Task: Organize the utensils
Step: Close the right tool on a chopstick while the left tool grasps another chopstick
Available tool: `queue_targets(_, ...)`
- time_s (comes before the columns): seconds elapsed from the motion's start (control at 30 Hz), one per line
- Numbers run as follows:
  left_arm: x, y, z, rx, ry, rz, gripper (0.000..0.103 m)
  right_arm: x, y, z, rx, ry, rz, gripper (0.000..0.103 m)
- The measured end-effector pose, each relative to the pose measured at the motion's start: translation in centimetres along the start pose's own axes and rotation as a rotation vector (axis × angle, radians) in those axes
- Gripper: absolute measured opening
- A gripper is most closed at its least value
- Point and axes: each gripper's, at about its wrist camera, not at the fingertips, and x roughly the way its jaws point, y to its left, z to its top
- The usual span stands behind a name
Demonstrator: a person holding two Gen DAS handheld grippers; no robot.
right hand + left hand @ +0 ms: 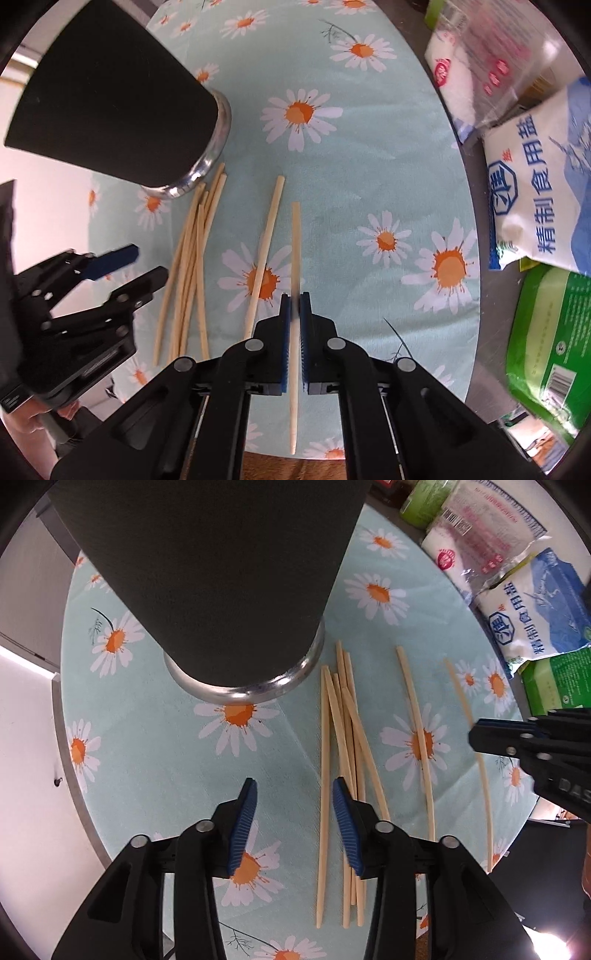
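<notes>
Nearest the front edge of the bench, the right gripper (294, 295) has its jaws pinching the rightmost single chopstick (295, 236) on the daisy-print cloth (369, 166), while the left gripper (294, 786), jaws spread and holding nothing, hovers beside the loose chopstick bundle (341, 746). The pick-up step looks in hand; next it likely calls for lifting the stick, tipping it upright and dropping it into the black holder (207, 572) standing just beyond the bundle. Along the far right edge, a salt bag (539, 192) reads "精制食用盐"; the other packets' print is too blurred to read.
</notes>
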Motion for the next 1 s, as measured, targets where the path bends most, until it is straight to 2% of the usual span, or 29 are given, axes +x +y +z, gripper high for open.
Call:
queue_targets(0.17,1.2,-0.5,0.5,0.013,0.048,0.012,0.033,-1.1,-1.9,0.1,0.020,-0.011,0.028,0.006)
queue_targets(0.2,1.4,-0.7,0.6,0.018,0.053,0.022,0.032,-1.2,-2.1,0.1,0.023,-0.012,0.033,0.006)
queue_targets(0.23,1.5,-0.9,0.7,0.026,0.056,0.035,0.032,-1.8,-2.1,-1.4,0.021,-0.017,0.031,0.006)
queue_targets(0.33,2.1,-2.2,1.0,0.048,0.061,0.079,0.029,-2.1,-2.1,-1.7,0.016,-0.022,0.034,0.006)
queue_targets(0.5,2.3,-3.3,1.2,0.054,0.063,0.108,0.009,-2.3,-1.6,-2.4,0.006,-0.026,0.048,0.006)
queue_targets(0.6,2.1,-3.6,0.8,0.062,0.055,0.113,0.004,-2.1,-1.1,-2.5,-0.002,-0.033,0.053,0.006)
queue_targets(0.77,1.8,-3.8,0.4,0.051,0.046,0.109,0.004,-2.5,-1.1,-2.6,-0.018,-0.027,0.077,0.006)
queue_targets(0.83,0.5,-3.1,-0.3,0.061,0.015,0.124,0.004,-2.7,-1.0,-2.6,-0.022,-0.027,0.087,0.006)
queue_targets(1.0,-1.3,-2.0,-1.5,0.012,-0.008,0.067,0.004,-3.4,-0.5,-2.7,-0.038,-0.032,0.133,0.006)
